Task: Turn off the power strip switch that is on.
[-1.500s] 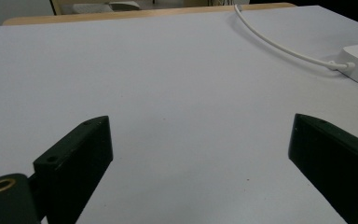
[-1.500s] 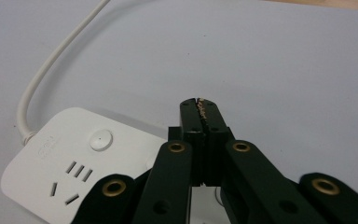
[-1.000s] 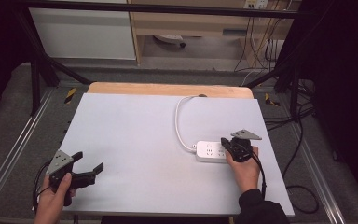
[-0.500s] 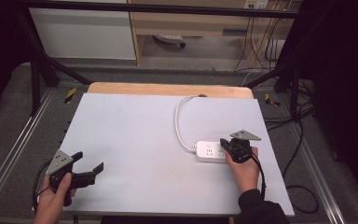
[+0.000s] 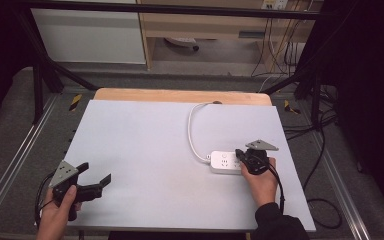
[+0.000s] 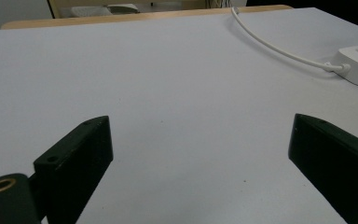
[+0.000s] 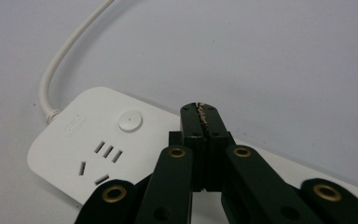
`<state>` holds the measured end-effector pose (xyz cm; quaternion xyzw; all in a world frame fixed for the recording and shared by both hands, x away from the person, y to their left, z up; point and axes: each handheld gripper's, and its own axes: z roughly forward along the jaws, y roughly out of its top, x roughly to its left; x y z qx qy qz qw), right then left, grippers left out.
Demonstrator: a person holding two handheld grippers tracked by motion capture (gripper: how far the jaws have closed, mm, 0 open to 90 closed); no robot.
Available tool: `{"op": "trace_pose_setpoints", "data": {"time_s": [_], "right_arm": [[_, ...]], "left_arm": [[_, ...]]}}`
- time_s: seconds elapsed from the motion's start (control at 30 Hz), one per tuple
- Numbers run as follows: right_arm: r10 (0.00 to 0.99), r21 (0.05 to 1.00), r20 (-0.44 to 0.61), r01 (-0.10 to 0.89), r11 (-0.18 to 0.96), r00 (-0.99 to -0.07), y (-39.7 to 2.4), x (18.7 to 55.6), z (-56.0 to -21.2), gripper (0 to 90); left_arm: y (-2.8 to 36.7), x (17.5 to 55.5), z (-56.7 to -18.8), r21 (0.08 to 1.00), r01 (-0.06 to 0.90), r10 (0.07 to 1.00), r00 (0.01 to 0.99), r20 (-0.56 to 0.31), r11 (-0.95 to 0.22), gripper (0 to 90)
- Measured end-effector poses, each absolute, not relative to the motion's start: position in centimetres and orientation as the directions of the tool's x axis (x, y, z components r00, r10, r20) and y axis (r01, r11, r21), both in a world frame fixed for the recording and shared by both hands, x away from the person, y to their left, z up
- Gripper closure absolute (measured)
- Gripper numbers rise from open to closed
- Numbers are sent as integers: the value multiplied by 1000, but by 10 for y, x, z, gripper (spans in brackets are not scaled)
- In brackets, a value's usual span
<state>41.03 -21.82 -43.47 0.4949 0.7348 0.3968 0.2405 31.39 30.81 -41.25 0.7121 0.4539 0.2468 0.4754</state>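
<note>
White plastic is the material of the rectangular power strip [image 5: 225, 162], which is laid flat on the pale grey table surface [image 5: 145, 145] toward its right side. A round button [image 7: 130, 121] and slotted sockets [image 7: 100, 158] are seen on its top face in the right gripper view. A white round cord [image 5: 194, 131] is run from the strip's left end in a curve toward the light wooden strip at the table's far edge [image 5: 180, 95].

The right gripper [image 7: 200, 109] is held over the strip's right part by the person's right hand [image 5: 261, 180]. Its jaws are pressed fully together, and nothing is seen to be gripped between them.

The left gripper [image 5: 96, 180] is held by the left hand [image 5: 57, 212] near the table's front left corner, well apart from the strip. Its jaws are spread wide over bare table, and nothing is held.
</note>
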Motion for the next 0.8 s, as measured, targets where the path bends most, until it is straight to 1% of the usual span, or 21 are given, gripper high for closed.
{"op": "trace_pose_setpoints", "data": {"time_s": [0.8], "right_arm": [[916, 818, 31, 537, 206, -400, -217, 411, -437, 900]], "left_arm": [[308, 313, -412, 902, 409, 882, 465, -75, -140, 63]]}}
